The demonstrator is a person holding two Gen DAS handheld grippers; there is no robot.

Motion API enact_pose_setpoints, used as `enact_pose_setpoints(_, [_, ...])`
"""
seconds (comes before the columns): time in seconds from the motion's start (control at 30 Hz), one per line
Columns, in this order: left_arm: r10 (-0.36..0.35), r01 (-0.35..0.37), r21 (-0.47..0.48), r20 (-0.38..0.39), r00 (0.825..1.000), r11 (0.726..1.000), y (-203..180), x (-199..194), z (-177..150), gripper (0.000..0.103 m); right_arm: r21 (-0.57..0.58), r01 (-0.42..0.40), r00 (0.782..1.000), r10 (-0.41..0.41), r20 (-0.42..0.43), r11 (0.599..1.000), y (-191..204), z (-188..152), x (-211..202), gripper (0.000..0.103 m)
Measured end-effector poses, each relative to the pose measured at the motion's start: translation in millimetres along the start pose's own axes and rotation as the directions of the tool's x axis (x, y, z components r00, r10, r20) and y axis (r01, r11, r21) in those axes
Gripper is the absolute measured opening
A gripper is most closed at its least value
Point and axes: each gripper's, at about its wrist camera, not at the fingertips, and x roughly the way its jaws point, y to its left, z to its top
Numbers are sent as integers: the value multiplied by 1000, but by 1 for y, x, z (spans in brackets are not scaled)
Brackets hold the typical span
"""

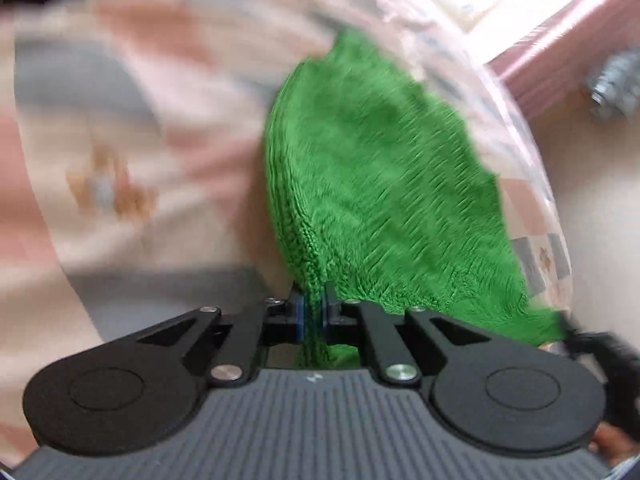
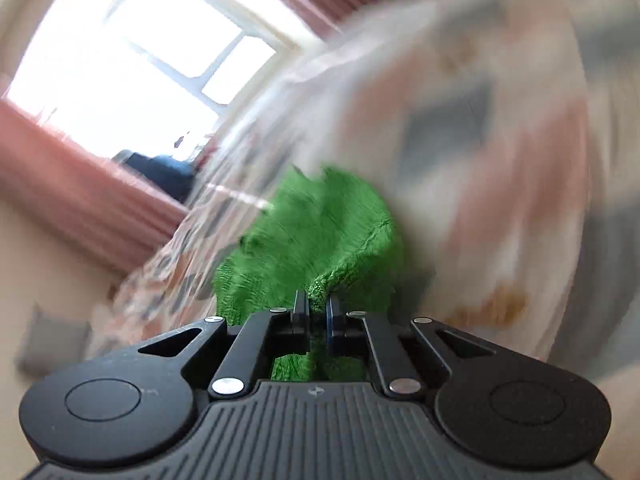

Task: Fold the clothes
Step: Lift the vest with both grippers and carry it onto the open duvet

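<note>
Bright window (image 2: 132, 60), pink curtains (image 2: 80, 196), patterned bedding (image 1: 132, 128)

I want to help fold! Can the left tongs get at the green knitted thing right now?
Yes, it looks that way: the left tongs are already shut on an edge of the green knitted garment, with nothing between them. The right tongs pinch another part of it too.
</note>
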Motion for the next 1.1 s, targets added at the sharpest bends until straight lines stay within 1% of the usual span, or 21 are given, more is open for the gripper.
enact_pose_setpoints(0.03, [9,-10,24,17,1000,1000,-2,-9,1,5,-85,25,1000,-25,-5,996,15,0,-16,7])
enact_pose_setpoints(0.1, [56,-57,81,14,998,995,-5,-14,2,6,-143,83,995,-91,-50,986,23,-11,-32,7])
enact_pose_setpoints(0.13, [83,-82,99,-9,996,992,-4,-9,0,10,-135,114,987,-128,-101,984,13,-21,-33,8])
enact_pose_setpoints(0.2, [127,-120,84,-78,989,989,3,6,-7,12,-58,188,954,-196,-228,980,-24,-39,-21,19])
enact_pose_setpoints(0.23, [136,-131,58,-100,986,990,8,12,-12,12,25,205,940,-190,-283,978,-47,-46,-20,20])
enact_pose_setpoints(0.27, [132,-130,25,-120,984,991,14,16,-18,13,127,177,940,-130,-317,976,-68,-49,-17,21])
enact_pose_setpoints(0.3, [113,-117,-22,-135,984,993,21,19,-22,22,194,160,944,-93,-317,968,-82,-50,-15,29])
enact_pose_setpoints(0.33, [90,-101,-76,-136,987,992,28,20,-26,36,254,145,948,-61,-311,956,-94,-49,-15,34])
enact_pose_setpoints(0.37, [80,-96,-127,-124,989,987,34,22,-29,41,314,129,952,-29,-304,941,-107,-49,-14,41])
enact_pose_setpoints(0.47, [35,-58,-250,-97,995,966,50,31,-29,46,421,47,968,62,-243,906,-125,-41,0,41])
enact_pose_setpoints(0.5, [19,-45,-281,-93,995,959,55,37,-28,52,457,37,967,83,-240,889,-130,-41,8,41])
enact_pose_setpoints(0.63, [7,-38,-319,-96,995,947,61,58,-28,53,511,24,947,144,-287,860,-143,-49,48,41])
enact_pose_setpoints(0.67, [0,-28,-312,-92,996,950,61,60,-28,52,520,5,941,172,-290,854,-143,-51,56,36])
enact_pose_setpoints(0.7, [-9,-18,-301,-91,996,954,61,61,-26,40,530,-15,935,200,-293,848,-143,-54,64,28])
enact_pose_setpoints(0.73, [-23,-5,-288,-96,995,958,61,62,-23,18,515,-35,926,222,-306,857,-137,-54,69,21])
enact_pose_setpoints(0.77, [-38,9,-273,-100,994,962,61,62,-20,7,469,-54,917,229,-326,882,-127,-52,72,11])
enact_pose_setpoints(0.83, [-28,6,-211,-102,994,977,53,56,-12,5,308,-53,921,166,-354,950,-103,-42,65,8])
enact_pose_setpoints(0.87, [-11,-3,-141,-97,995,990,45,49,-9,5,239,-47,929,130,-346,970,-93,-35,52,7])
enact_pose_setpoints(0.93, [-7,6,-19,-64,998,1000,30,28,-5,5,193,-26,946,87,-311,981,-85,-18,21,6])
enact_pose_setpoints(1.03, [-55,56,47,-20,998,997,18,-8,1,5,166,-33,955,80,-285,986,-77,0,-25,5])
enact_pose_setpoints(1.1, [-43,44,84,-18,999,995,14,-20,-5,5,127,-51,955,86,-285,991,-66,5,-49,5])
